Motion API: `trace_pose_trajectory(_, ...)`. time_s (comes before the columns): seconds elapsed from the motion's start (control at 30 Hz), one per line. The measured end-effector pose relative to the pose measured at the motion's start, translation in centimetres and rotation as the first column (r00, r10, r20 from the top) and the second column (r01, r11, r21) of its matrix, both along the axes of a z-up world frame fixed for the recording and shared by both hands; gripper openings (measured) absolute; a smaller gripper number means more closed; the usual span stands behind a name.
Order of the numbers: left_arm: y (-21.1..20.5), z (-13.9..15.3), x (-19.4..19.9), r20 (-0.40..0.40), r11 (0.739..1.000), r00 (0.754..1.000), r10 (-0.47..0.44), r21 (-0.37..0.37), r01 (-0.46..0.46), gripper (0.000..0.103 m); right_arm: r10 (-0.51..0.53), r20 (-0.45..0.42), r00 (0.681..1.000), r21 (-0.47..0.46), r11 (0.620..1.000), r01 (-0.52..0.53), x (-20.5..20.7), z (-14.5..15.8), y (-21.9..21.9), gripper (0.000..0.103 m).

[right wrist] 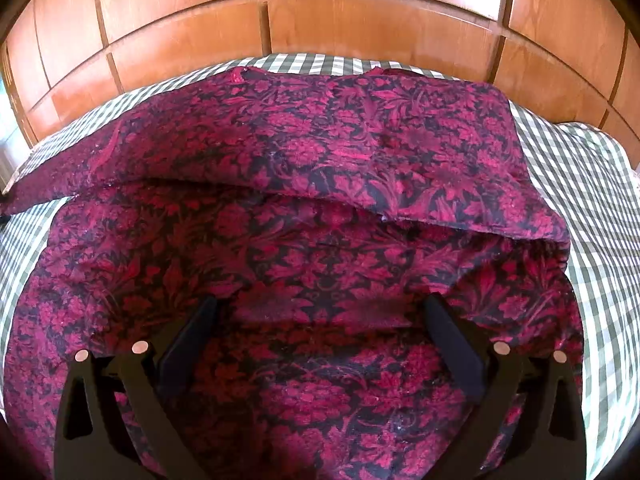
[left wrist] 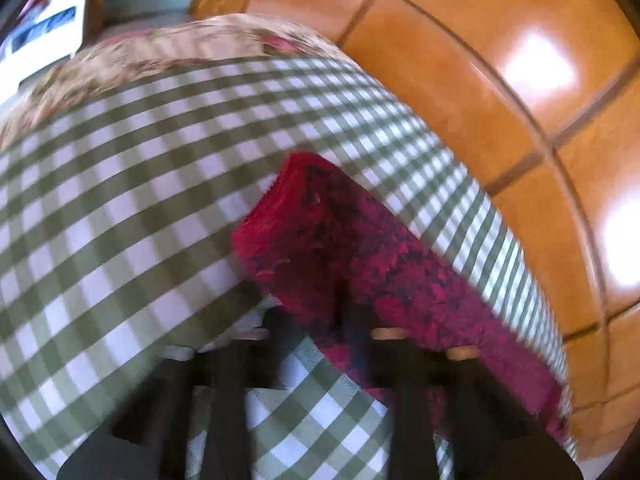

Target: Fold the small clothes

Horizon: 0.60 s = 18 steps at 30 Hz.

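Note:
A dark red garment with a black floral pattern (right wrist: 320, 140) lies spread on a green-and-white checked cloth (right wrist: 580, 200). Its far part is folded over the near part, and one sleeve reaches out to the left. My right gripper (right wrist: 320, 304) hovers open over the near part, with nothing pinched between its fingers. In the left wrist view a narrow end of the same garment (left wrist: 340, 232) runs along the checked cloth (left wrist: 120, 200) near its edge. My left gripper (left wrist: 320, 314) has its fingers close together on that end's near edge. The view is blurred.
Glossy orange-brown wooden panels (right wrist: 320, 12) stand right behind the checked surface and fill the right of the left wrist view as wooden panels (left wrist: 500, 60). A floral cover (left wrist: 160, 48) lies beyond the checked cloth on the far side.

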<state>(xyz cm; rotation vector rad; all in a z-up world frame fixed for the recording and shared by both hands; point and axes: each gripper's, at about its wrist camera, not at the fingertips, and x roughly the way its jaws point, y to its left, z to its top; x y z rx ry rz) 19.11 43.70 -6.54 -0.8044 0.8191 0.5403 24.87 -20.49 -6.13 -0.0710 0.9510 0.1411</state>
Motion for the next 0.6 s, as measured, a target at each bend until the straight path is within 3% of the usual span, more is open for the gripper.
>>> trace_pose_trajectory(0.07, -1.0, 1.2, 0.0, 0.024, 0.999, 1.0, -0.018, 0.042, 0.017, 0.011, -0.001, 0.004, 1.0, -0.001, 1.0, 0.001, -0.1, 0.0, 0.1, 0.101)
trace_pose_trajectory(0.13, -3.4, 3.8, 0.0, 0.1, 0.99, 0.99, -0.103, 0.102, 0.092, 0.011, -0.002, 0.008, 1.0, -0.003, 1.0, 0.002, -0.4, 0.1, 0.2, 0.101)
trace_pose_trajectory(0.23, -7.5, 7.0, -0.3, 0.193, 0.965, 0.953, -0.236, 0.164, 0.206, 0.011, -0.003, 0.008, 1.0, -0.002, 1.0, 0.003, -0.4, 0.1, 0.2, 0.101)
trace_pose_trajectory(0.4, -17.4, 10.4, -0.2, 0.279, 0.878, 0.837, -0.47, 0.247, 0.41, 0.011, -0.002, 0.008, 1.0, -0.003, 1.0, 0.002, -0.4, 0.1, 0.2, 0.101)
trace_pose_trajectory(0.5, -23.8, 10.3, 0.9, 0.275, 0.812, 0.767, -0.58, 0.269, 0.518, 0.011, -0.004, 0.008, 1.0, 0.001, 1.0, 0.004, -0.4, 0.1, 0.1, 0.101)
trace_pose_trajectory(0.6, -28.8, 8.8, 2.0, 0.252, 0.765, 0.722, -0.644, 0.238, 0.599, 0.011, -0.004, 0.008, 1.0, 0.002, 1.0, 0.004, -0.4, 0.1, 0.1, 0.101)
